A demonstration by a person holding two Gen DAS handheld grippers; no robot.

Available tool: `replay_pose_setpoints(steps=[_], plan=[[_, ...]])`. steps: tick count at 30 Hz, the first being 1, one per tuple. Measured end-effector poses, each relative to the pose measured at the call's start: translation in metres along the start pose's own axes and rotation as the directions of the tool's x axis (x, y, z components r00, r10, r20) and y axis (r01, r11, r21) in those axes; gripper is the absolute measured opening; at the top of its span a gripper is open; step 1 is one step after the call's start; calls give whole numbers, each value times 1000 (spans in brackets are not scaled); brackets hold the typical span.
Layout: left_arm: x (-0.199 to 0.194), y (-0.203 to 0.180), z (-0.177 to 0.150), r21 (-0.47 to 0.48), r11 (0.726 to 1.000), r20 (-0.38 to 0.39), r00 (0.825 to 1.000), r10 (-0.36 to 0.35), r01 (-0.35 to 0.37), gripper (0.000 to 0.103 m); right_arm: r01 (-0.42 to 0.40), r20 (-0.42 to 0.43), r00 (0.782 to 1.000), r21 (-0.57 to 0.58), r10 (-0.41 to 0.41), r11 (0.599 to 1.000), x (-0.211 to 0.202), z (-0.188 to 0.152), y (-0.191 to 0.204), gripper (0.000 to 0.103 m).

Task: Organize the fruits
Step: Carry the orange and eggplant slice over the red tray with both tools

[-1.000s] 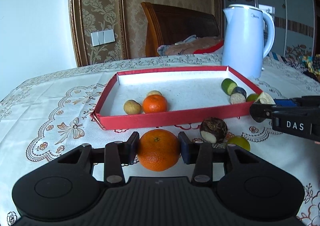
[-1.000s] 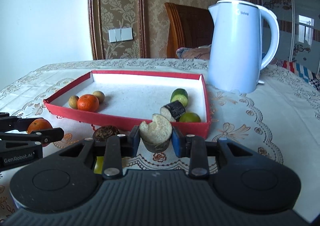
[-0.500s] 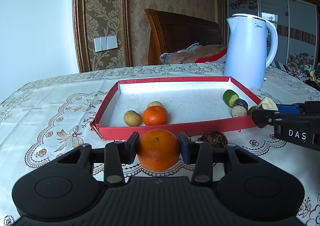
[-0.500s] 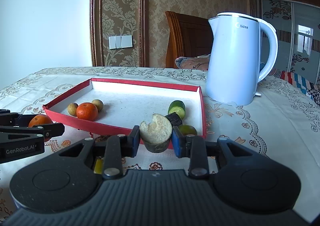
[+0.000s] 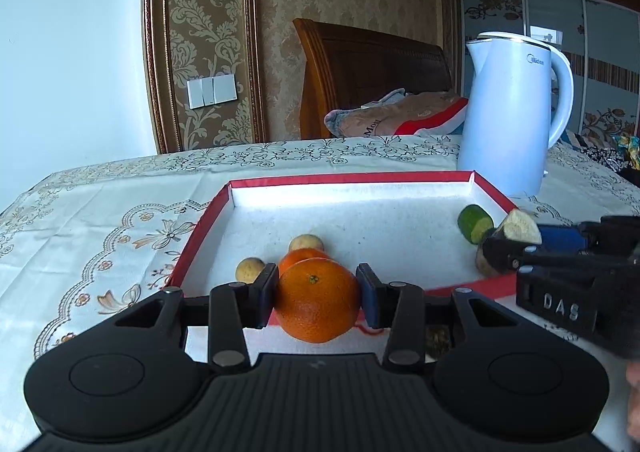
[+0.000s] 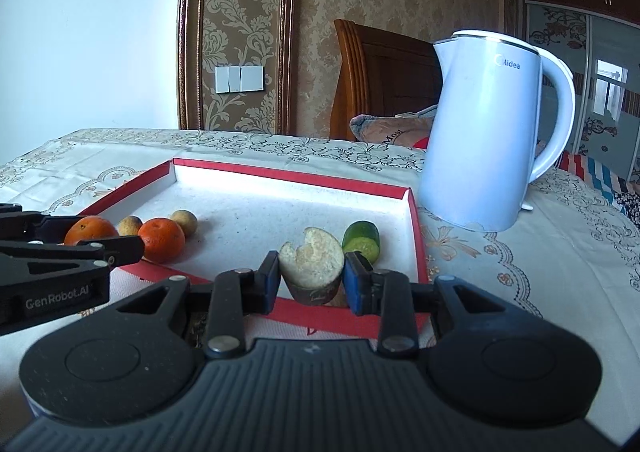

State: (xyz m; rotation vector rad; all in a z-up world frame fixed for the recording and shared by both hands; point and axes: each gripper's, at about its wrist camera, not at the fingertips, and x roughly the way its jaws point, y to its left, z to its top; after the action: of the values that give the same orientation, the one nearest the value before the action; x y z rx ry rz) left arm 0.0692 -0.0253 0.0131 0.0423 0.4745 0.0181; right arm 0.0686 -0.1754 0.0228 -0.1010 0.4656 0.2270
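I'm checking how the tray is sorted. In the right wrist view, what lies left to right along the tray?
Held orange → small yellow fruit → orange in the tray → bitten piece in the right tool → green fruit → kettle

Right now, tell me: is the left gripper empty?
No: the left gripper is clamped on an orange, its pads pressing both sides, near the red tray.

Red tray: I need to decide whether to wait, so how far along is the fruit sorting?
Done: an orange, two small yellow fruits and a green cut piece already lie in the red tray. In hand: the left gripper holds an orange, and the right gripper holds a pale cut piece, both near the tray's front edge. Left: setting both down inside.
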Motion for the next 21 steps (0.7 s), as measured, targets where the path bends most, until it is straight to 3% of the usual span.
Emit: replay_pose_setpoints(steps=[10, 21], plan=[[34, -1, 21, -1, 997, 6, 997, 75, -75, 41, -17, -37, 999, 27, 18, 999, 29, 11, 1, 31], [78, 10, 34, -46, 992, -52, 992, 113, -115, 41, -25, -85, 996, 27, 28, 999, 70, 21, 13, 31]])
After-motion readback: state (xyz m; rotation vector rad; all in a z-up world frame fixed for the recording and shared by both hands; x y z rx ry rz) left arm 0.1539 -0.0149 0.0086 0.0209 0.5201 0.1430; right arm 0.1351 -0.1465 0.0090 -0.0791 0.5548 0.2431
